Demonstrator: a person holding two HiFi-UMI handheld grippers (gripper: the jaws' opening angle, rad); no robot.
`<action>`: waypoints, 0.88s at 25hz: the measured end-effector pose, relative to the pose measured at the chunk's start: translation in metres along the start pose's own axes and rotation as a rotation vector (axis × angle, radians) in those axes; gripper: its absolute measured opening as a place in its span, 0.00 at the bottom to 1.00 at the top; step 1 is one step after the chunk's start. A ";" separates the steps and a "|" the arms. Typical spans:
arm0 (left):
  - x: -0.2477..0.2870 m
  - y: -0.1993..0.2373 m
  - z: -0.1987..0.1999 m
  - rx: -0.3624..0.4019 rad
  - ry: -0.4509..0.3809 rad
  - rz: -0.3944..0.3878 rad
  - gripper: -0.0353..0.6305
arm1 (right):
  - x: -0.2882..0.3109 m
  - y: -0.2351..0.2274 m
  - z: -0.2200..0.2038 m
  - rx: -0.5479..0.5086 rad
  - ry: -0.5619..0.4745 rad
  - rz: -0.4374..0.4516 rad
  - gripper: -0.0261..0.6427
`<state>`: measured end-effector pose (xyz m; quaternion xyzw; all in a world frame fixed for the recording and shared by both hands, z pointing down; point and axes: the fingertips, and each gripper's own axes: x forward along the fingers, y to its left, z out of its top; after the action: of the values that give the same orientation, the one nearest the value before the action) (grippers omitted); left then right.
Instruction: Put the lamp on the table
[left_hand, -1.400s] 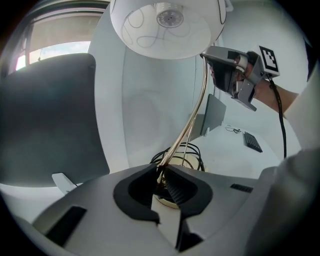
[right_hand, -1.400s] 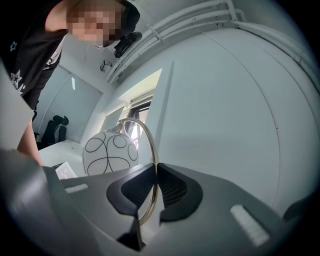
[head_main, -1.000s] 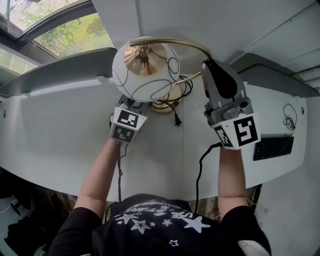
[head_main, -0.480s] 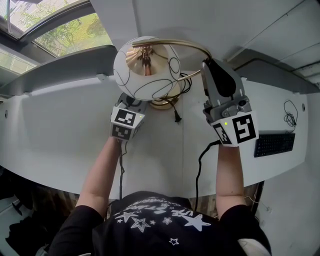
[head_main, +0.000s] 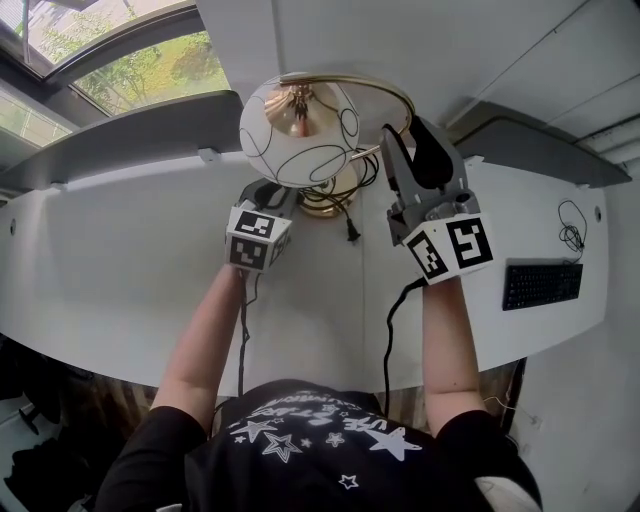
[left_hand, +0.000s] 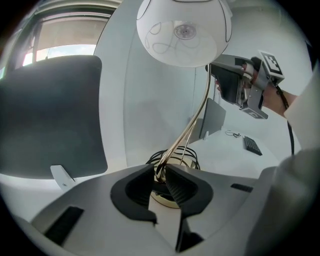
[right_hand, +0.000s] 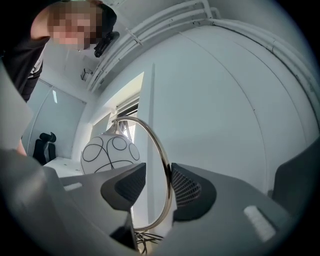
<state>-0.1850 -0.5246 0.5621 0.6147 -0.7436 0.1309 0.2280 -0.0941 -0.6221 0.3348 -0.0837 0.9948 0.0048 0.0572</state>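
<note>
Lamp upright on white table.

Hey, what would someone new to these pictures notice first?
The white globe lampshade, looped with black lines, hangs from an arched brass stem over the white table. The left gripper is shut on that stem low down. The right gripper has just been opening its jaws, with the stem's upper part between them.

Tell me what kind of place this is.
Probably an office or study. A long white desk carries a black keyboard and a lamp, a window with greenery outside sits behind it, and a dark chair shows in the right gripper view.
</note>
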 end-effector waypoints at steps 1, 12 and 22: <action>-0.003 0.000 0.001 -0.008 -0.001 -0.005 0.14 | -0.001 0.002 0.001 0.007 -0.001 -0.006 0.25; -0.081 0.000 0.026 -0.027 -0.101 -0.013 0.17 | -0.045 0.031 0.025 0.020 -0.023 -0.120 0.33; -0.175 -0.026 0.031 -0.010 -0.223 -0.113 0.17 | -0.075 0.110 0.054 -0.033 -0.023 -0.131 0.26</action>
<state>-0.1406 -0.3954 0.4458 0.6654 -0.7291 0.0450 0.1539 -0.0327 -0.5004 0.2893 -0.1496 0.9863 0.0184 0.0674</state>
